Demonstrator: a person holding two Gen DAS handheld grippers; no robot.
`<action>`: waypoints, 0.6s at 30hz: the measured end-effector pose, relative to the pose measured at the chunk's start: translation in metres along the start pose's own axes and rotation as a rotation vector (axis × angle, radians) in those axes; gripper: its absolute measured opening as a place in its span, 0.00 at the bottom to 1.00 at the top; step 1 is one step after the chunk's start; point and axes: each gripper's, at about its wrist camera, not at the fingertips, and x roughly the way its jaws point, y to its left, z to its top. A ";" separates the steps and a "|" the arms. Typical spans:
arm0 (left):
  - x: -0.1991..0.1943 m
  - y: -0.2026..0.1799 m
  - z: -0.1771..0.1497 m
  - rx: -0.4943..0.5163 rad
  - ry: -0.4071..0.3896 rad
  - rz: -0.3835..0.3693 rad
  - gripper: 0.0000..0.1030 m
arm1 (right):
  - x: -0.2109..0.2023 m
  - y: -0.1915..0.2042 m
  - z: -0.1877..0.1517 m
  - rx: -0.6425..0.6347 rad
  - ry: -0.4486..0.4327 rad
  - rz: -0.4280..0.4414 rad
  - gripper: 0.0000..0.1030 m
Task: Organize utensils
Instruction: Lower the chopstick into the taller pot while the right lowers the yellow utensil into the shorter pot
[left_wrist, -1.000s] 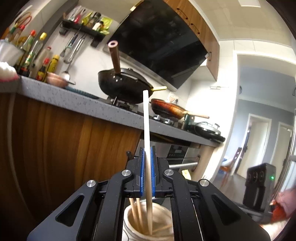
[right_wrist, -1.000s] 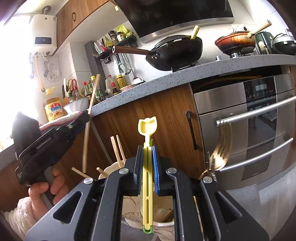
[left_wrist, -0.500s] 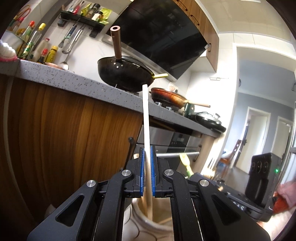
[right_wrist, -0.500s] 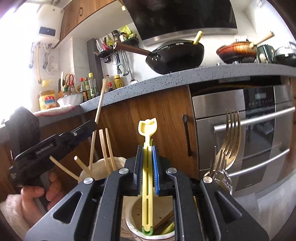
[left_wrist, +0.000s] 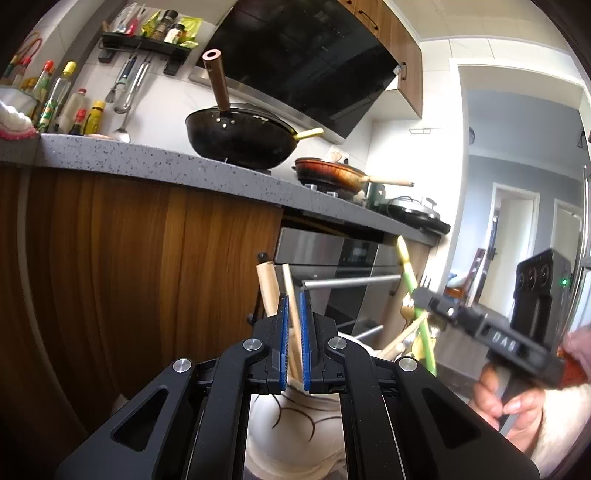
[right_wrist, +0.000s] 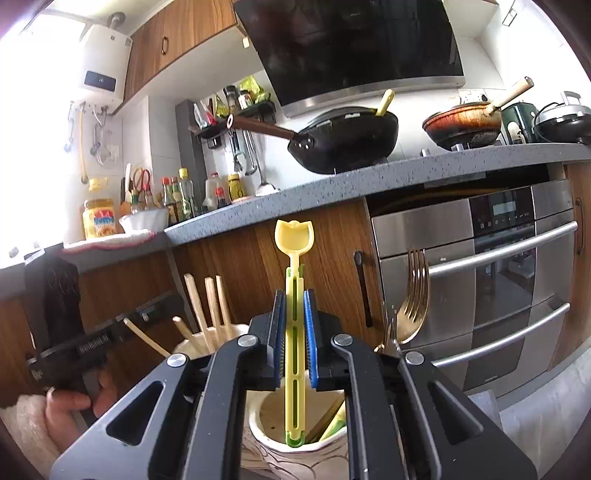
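The yellow utensil (right_wrist: 294, 325), a slotted plastic piece with a tulip-shaped top, stands upright with its green foot at the bottom of the ceramic holder (right_wrist: 266, 439), so the step in hand looks like the release after dropping it in. It runs straight up between the jaws of the right gripper (right_wrist: 294, 325); the blue pads sit close on either side, with a sliver of gap on the right pad, so I cannot tell whether they press on it or have just let go. The next move, as I judge it, calls for opening fully and lifting straight back without tipping the piece or the holder. In the left view a wooden chopstick (left_wrist: 291, 314) rises between the jaws of the left gripper (left_wrist: 292, 332), which stand slightly parted with daylight on both sides of the stick, so they hold nothing; a thicker wooden handle (left_wrist: 269, 291) leans just left of them. Its lower end drops into the same cream holder (left_wrist: 295, 413). A gold fork (right_wrist: 415, 302) and more chopsticks (right_wrist: 208, 306) stand nearby. Behind, the bench (right_wrist: 332, 184) carries a black wok (right_wrist: 347, 138).
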 end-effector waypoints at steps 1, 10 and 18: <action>0.000 0.001 -0.001 -0.004 0.002 -0.001 0.06 | 0.000 0.001 0.001 0.001 -0.004 0.000 0.09; -0.006 0.006 -0.004 -0.044 0.002 -0.004 0.18 | 0.025 0.009 -0.005 -0.003 -0.003 -0.061 0.09; -0.008 0.012 -0.007 -0.062 -0.002 -0.010 0.23 | 0.031 0.017 -0.023 -0.109 0.027 -0.096 0.09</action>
